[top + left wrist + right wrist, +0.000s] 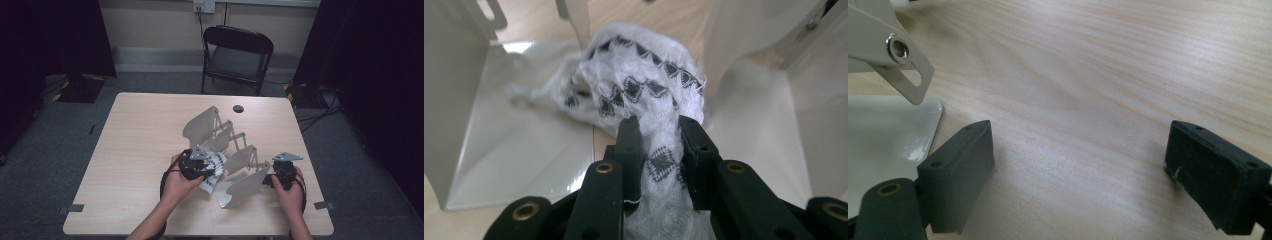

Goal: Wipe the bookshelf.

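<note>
Now patterned cloth (644, 95) pinched between left gripper (659, 137) jaws.

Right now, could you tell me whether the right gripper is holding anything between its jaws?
No, the right gripper has its jaws wide apart over the bare table, with nothing between them.

No lettering, no label, no number to read anywhere here. The cloth (644, 95) carries just a black diamond pattern, no words.
</note>
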A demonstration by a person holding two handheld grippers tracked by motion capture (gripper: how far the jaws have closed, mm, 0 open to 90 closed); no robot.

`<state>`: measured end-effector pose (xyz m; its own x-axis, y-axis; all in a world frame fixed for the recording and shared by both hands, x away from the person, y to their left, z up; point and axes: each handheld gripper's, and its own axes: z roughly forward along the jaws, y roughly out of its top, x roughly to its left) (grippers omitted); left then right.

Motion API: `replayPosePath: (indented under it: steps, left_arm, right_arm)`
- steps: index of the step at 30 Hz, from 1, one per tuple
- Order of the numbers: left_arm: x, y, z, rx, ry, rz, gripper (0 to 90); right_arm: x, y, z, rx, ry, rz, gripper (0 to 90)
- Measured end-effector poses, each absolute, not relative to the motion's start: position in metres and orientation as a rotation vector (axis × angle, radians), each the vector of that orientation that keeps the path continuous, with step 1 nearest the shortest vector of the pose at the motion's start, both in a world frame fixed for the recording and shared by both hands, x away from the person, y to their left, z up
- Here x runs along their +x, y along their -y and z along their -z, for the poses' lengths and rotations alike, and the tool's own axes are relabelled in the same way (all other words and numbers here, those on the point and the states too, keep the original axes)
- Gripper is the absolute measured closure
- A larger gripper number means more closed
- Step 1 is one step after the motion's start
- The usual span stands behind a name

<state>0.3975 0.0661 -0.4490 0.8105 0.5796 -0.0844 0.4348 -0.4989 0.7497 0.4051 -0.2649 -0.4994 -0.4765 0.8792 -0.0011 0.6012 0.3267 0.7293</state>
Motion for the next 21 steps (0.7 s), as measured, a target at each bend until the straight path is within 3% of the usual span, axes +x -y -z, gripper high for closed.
replayPosePath:
  steps: [5, 21]
  left_arm:
    - [0.4, -0.059, 0.434, 2.179, -0.69, -0.21, 74.1]
    - [0.4, -0.048, 0.438, 2.15, -0.651, -0.186, 73.4]
  right_arm:
    - [0.405, 0.265, 0.499, 1.307, -2.202, -0.951, 11.6]
    - [0.405, 0.265, 0.499, 1.309, -2.201, -0.951, 11.7]
